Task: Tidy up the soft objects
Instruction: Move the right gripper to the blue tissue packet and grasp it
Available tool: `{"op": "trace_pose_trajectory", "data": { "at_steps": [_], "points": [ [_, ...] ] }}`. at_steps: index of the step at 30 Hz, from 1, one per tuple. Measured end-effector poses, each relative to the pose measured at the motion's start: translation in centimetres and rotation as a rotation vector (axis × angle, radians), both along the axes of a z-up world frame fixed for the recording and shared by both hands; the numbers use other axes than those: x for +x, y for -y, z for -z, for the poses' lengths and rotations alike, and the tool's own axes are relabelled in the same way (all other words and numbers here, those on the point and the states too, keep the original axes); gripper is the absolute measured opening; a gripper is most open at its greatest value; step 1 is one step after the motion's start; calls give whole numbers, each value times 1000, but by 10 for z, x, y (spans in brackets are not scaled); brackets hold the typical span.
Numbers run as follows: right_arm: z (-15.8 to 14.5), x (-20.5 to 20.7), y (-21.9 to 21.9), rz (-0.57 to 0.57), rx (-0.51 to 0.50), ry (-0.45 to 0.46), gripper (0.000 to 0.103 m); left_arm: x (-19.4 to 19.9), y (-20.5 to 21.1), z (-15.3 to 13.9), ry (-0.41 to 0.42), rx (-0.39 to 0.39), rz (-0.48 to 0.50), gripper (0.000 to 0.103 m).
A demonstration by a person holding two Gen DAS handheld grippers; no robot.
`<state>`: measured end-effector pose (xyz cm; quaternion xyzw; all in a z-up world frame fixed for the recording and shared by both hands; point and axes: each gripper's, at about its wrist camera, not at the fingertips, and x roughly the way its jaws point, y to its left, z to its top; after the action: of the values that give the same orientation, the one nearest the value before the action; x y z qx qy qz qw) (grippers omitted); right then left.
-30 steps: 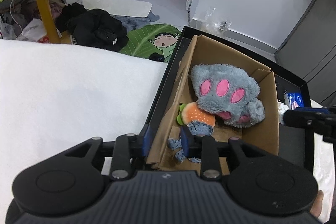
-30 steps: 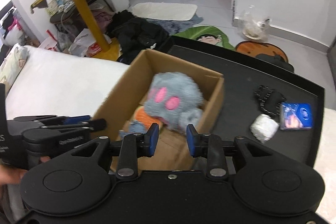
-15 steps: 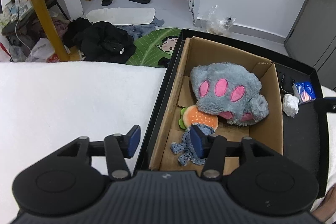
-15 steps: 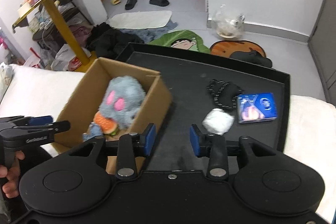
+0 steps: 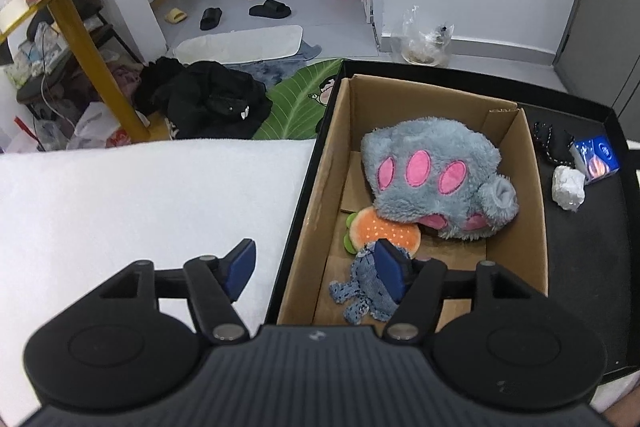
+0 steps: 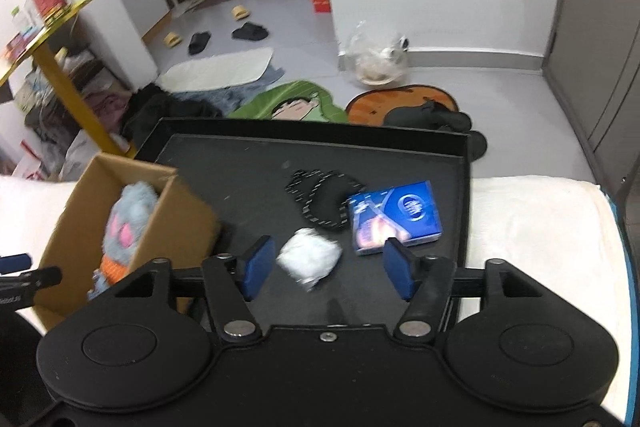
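The left gripper (image 5: 314,269) and right gripper (image 6: 328,269) have just been opening and stand wide, holding nothing. The left one's blue pad hides part of the frayed denim toy (image 5: 360,289) in the brown cardboard box (image 5: 536,227). The fluffy white ball (image 6: 310,261) looks blurry.

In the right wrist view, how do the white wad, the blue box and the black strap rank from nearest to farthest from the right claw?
1. White wad: on the black tray, between the open right claw pads, untouched.
2. Blue box: just beyond, toward the right pad.
3. Black strap: farthest, behind the wad, beside the box.

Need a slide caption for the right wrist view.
Open right gripper above crumpled white wad on black tray, beside brown cardboard box.
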<state>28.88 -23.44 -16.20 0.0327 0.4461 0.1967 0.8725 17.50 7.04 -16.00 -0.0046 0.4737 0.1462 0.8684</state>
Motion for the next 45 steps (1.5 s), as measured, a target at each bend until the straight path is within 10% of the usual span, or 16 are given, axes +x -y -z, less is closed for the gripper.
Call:
{"op": "trace_pose_trajectory", "data": {
  "at_steps": [7, 33, 45],
  "points": [
    [21, 19, 11, 43, -16, 52, 76, 7, 13, 1, -2, 61, 9, 88],
    [73, 59, 19, 104, -97, 72, 80, 24, 26, 8, -26, 160, -17, 89],
    [52, 42, 13, 105, -137, 251, 79, 21, 28, 8, -28, 187, -24, 89]
  ]
}}
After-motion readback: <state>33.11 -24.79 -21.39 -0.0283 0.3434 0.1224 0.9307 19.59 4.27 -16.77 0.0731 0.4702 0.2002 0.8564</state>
